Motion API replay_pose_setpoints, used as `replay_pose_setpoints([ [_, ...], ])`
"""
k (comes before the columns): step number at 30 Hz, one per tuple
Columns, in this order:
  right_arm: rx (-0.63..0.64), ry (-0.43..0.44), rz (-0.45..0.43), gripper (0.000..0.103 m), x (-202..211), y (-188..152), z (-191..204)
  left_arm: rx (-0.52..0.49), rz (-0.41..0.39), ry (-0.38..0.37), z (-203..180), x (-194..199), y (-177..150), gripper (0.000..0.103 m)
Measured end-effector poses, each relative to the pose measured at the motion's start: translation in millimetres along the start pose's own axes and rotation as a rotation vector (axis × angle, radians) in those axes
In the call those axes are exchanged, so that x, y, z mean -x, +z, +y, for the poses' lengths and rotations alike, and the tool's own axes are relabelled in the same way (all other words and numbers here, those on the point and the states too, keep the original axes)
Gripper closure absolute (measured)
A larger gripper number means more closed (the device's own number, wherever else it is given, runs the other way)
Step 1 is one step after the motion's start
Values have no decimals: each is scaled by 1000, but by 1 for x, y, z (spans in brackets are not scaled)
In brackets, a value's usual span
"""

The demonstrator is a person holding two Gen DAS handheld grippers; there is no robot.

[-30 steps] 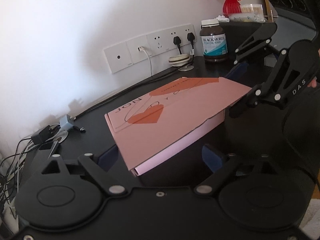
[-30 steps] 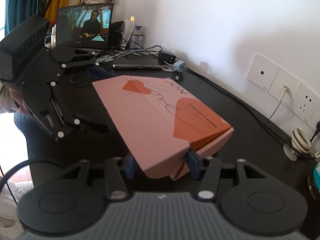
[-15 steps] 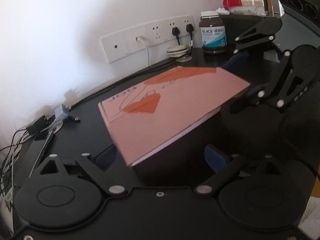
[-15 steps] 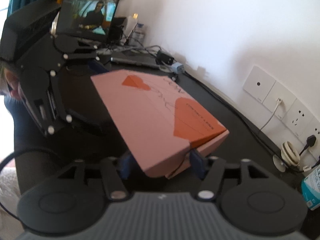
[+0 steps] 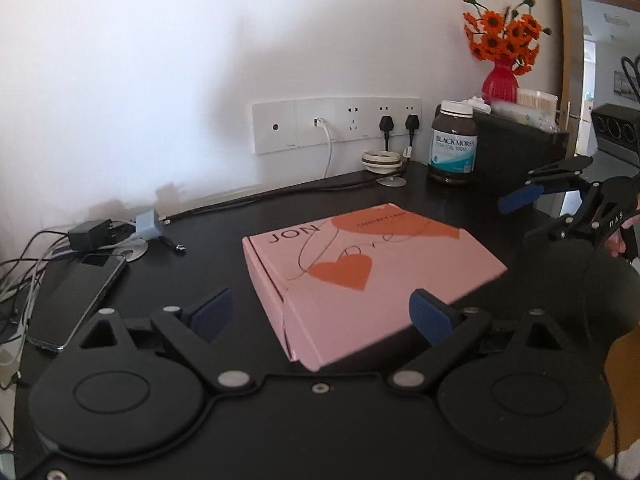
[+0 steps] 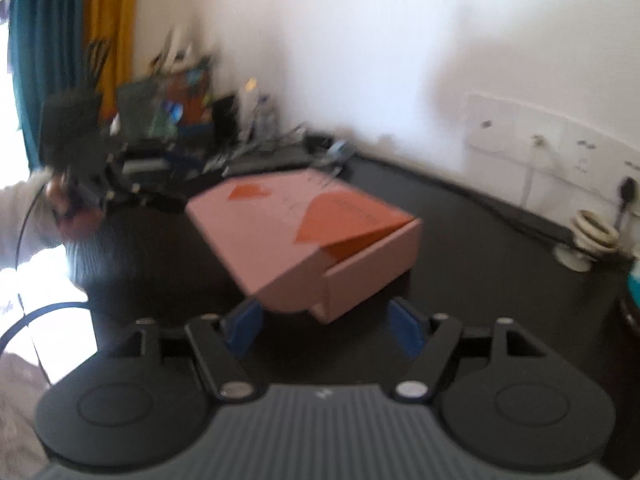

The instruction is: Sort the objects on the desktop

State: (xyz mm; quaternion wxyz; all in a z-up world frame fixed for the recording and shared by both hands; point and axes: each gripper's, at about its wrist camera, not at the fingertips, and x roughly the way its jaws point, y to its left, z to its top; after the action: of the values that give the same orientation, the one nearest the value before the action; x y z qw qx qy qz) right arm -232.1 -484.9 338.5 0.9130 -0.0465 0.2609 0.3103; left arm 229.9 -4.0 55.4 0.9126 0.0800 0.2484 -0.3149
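Released since a second ago, box (image 5: pixel 360 276) lies closed, flat on desk (image 5: pixel 208 248); both grippers, left (image 5: pixel 324 314) and right (image 6: pixel 326 326), near, wide, right jaws opening.

Home desk: flower vase (image 5: pixel 500 80), supplement jar (image 5: pixel 453 142), curtains (image 6: pixel 72 40).

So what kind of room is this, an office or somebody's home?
Most likely a home desk. On the black desk stand a fish-oil supplement bottle and a red vase of orange flowers, while a phone lies among charger cables.
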Motion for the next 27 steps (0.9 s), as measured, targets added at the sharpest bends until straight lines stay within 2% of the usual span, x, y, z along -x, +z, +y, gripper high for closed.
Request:
replay_pose_setpoints([
  [2,-62,-17,-49,24,3,-4,-7,53,5,-11,5,-9,0,8],
  [5,-156,35,-96,24,-8,-5,-14,127,3,-15,11,-17,-1,10],
  [10,-89,32,-80,24,1,-9,2,112,6,-1,11,-23,-2,10],
  [13,-106,63,-86,24,-20,-10,-4,99,14,-28,11,-27,-2,10],
  [16,-76,52,-100,24,-44,-5,-8,108,17,-52,16,-30,-2,10],
  [18,-56,54,-102,24,-80,6,-12,129,3,-52,23,-30,-2,10],
  [23,-29,41,-26,24,-80,7,-14,248,-26,-90,50,-23,-2,10],
  [27,-40,50,-27,24,-76,10,-15,263,-21,-69,59,-23,-8,10],
])
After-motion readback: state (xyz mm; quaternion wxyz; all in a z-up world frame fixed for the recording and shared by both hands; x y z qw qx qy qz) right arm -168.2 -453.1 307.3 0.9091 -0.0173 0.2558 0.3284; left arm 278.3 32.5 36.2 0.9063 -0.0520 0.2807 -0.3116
